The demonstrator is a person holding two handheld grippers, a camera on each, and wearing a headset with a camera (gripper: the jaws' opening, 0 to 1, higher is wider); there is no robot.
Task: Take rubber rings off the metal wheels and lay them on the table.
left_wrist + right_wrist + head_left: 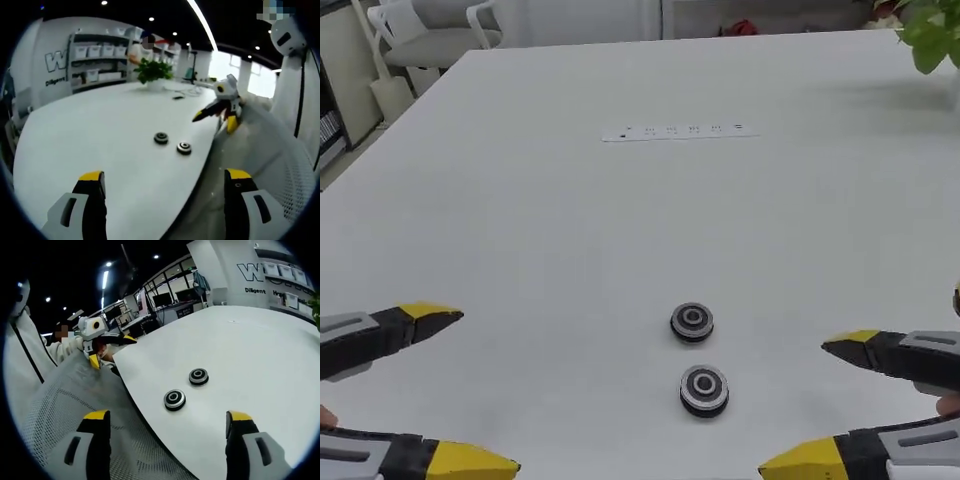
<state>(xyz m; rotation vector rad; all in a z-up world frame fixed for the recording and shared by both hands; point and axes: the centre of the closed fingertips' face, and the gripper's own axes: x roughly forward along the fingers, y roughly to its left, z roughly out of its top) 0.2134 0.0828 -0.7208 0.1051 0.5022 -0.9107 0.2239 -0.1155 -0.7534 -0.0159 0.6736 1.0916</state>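
Observation:
Two metal wheels with black rubber rings lie flat on the white table (620, 220). The farther wheel (692, 322) (161, 138) (198, 376) sits just behind the nearer wheel (704, 390) (184, 148) (174, 399). My left gripper (460, 390) (165, 182) (112, 347) hovers at the table's near left, open and holding nothing. My right gripper (820, 405) (170, 422) (212, 117) hovers at the near right, also open and bare. Both wheels lie between the two grippers, apart from each.
A flush power-socket strip (678, 131) is set in the tabletop farther back. A potted plant (930, 30) (152, 72) stands at the far right corner. White chairs (430, 35) stand past the far left edge. The table's near edge runs just under both grippers.

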